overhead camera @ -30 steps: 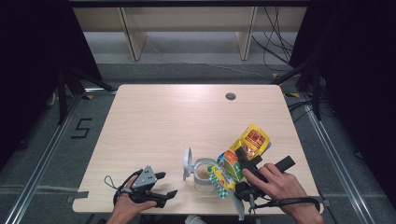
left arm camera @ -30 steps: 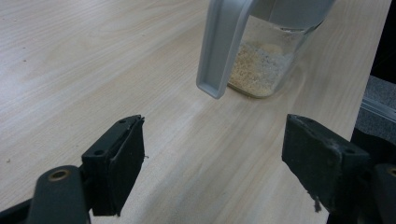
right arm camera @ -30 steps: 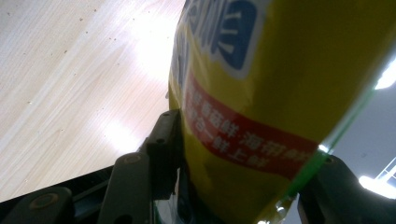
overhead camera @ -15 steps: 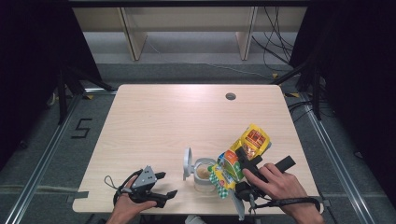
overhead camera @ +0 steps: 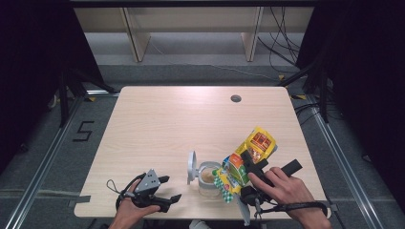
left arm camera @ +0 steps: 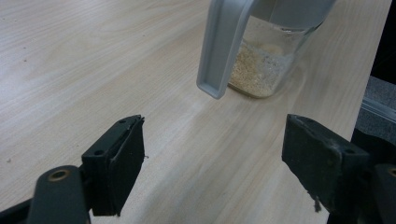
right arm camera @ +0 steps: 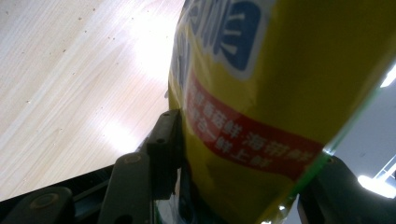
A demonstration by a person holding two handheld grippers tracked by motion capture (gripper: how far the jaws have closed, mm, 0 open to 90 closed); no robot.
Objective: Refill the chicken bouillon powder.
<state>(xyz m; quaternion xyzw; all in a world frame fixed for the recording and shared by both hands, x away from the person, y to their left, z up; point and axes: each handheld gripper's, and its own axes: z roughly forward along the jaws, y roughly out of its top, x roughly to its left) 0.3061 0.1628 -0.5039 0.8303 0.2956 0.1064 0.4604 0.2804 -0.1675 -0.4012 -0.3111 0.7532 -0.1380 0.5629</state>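
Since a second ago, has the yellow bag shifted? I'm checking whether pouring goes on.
No. The yellow bag sits at the same spot relative to the round hole in the table, tilted over the jar.

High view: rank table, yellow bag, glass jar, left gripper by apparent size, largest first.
1. Table, by far the largest.
2. Yellow bag, clamped in the right gripper.
3. Glass jar with its raised lid, and left gripper: too alike to rank.
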